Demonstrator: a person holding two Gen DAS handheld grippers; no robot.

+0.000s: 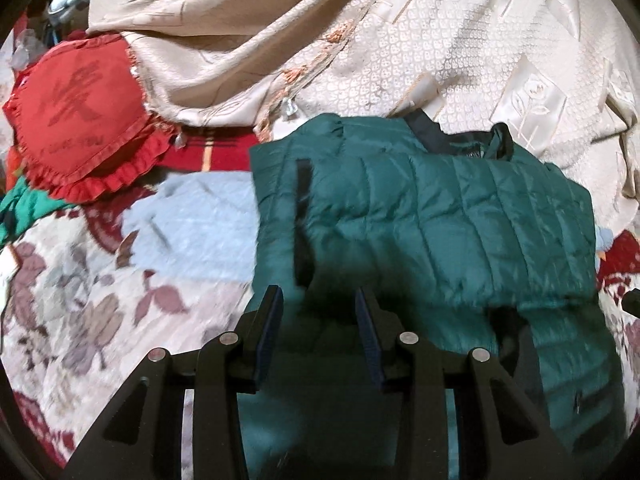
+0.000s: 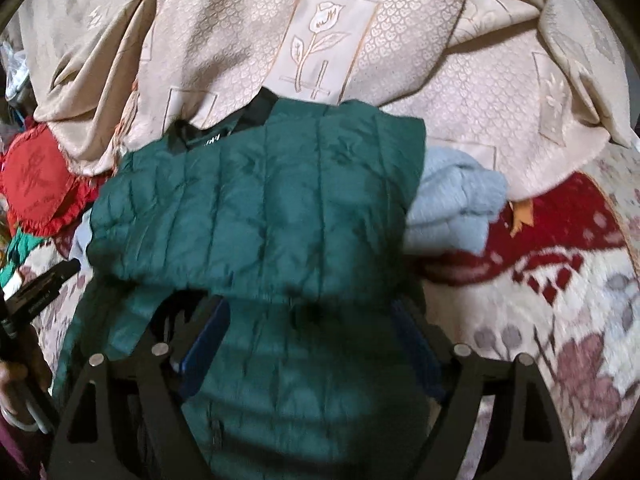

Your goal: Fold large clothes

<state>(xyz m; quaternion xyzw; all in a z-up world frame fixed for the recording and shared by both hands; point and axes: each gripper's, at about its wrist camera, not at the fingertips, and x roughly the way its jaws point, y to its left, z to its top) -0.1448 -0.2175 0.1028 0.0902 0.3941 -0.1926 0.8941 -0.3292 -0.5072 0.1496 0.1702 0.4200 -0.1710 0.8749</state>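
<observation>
Pillows came first on the far left: a red square pillow with a frilly edge lay near a big cream bedspread with woven flowers. Beside the pillow sat a fluffy light-blue knitted top, on a flowery cream and red blanket. The puffy dark-green quilted jacket lay folded in the middle of the bed, its top edge touching the cream bedspread. The left gripper hung over the jacket's near left corner, its jaws a little apart with green cloth showing in the gap; whether the blue pads pressed on it could not be told. In the right wrist view, the same jacket filled the middle, with the blue top poking out on its right. The right gripper had its jaws spread wide on both sides of the jacket's lower fold, and the pads did not squeeze it. At the far left edge, a hand held the other tool.
</observation>
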